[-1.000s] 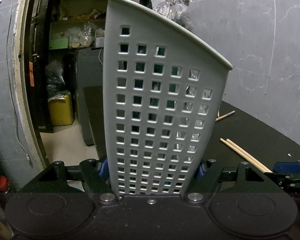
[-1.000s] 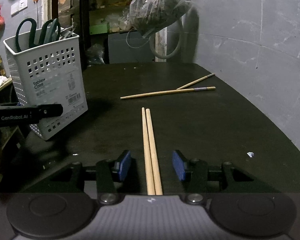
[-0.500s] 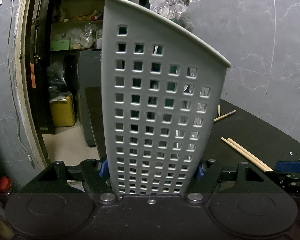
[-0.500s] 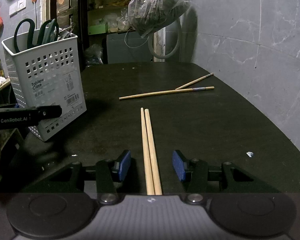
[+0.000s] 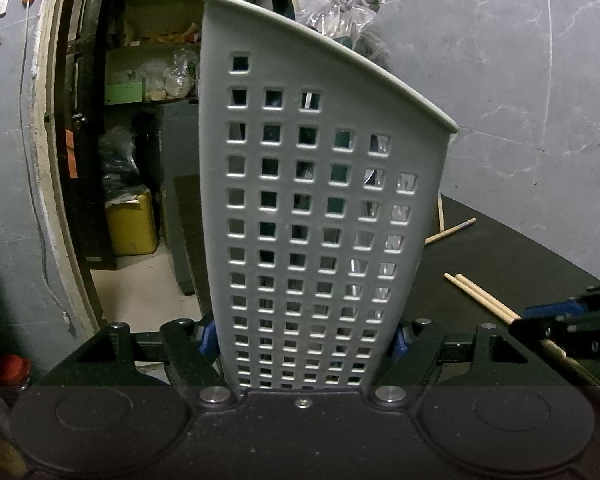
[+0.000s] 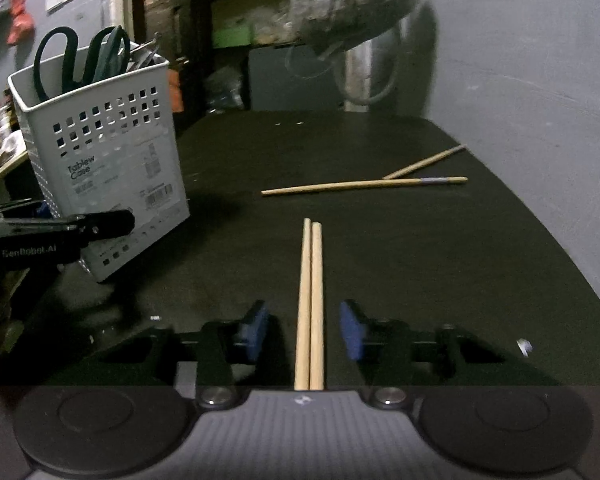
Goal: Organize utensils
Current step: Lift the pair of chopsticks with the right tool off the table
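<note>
A dark table (image 6: pixel 420 264) stands against a grey wall. In the left wrist view, the left gripper (image 5: pixel 302 338) pinches the base of the perforated caddy (image 5: pixel 320 208) — probably to steady it for loading. The right wrist view adds what the caddy hides: right of it, the right gripper (image 6: pixel 304 330) is spread around a chopstick pair (image 6: pixel 310 300), not yet clamped; beyond lie two loose chopsticks (image 6: pixel 364 185), and scissors (image 6: pixel 80 60) stand in the caddy.

Both low wrist views share basket (image 5: pixel 324 216) and chopsticks (image 6: pixel 310 304).
</note>
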Motion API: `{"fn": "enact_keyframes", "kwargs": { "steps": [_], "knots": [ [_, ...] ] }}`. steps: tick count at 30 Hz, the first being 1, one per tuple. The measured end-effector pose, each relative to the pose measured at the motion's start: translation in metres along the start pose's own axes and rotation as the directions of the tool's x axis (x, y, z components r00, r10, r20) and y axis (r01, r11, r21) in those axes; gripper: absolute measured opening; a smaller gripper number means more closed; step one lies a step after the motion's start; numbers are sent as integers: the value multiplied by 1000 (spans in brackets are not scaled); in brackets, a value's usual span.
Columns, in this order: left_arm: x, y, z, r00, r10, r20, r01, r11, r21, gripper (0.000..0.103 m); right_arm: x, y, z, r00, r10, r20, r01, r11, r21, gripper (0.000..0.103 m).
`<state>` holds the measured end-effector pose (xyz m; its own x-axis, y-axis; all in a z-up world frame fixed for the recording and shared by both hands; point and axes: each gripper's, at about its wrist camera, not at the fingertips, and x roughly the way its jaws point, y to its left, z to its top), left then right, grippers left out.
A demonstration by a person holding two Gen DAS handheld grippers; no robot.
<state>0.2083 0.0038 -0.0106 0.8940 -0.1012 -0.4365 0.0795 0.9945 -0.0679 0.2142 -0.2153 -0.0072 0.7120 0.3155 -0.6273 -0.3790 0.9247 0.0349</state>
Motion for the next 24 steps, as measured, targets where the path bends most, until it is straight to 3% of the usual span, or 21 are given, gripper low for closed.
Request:
{"fn": "enact_keyframes", "kwargs": {
  "steps": [2, 7, 10, 14, 21, 24],
  "knots": [
    [0, 0, -1, 1000, -1, 1, 1, 1000, -1, 76, 4, -2, 5, 1000, 12, -13, -12, 1000, -11, 16],
    [-1, 0, -1, 1000, -4, 2, 4, 1000, -1, 76, 5, -1, 10, 998, 21, -56, -24, 999, -43, 15],
    [-1, 0, -1, 1000, -5, 1, 5, 1000, -1, 76, 9, -3, 16, 996, 31, -85, -33, 999, -30, 17],
    [-1, 0, -1, 1000, -5, 2, 5, 1000, -2, 76, 13, -6, 22, 993, 30, -113, -36, 998, -44, 28],
    [-1, 0, -1, 1000, -3, 2, 3, 1000, -1, 76, 20, -9, 34, 982, 64, -180, -81, 993, -88, 28],
    [-1, 1, -2, 1000, -2, 2, 2, 1000, -2, 76, 25, -11, 43, 967, 89, -240, -117, 987, -107, 28]
  ]
}}
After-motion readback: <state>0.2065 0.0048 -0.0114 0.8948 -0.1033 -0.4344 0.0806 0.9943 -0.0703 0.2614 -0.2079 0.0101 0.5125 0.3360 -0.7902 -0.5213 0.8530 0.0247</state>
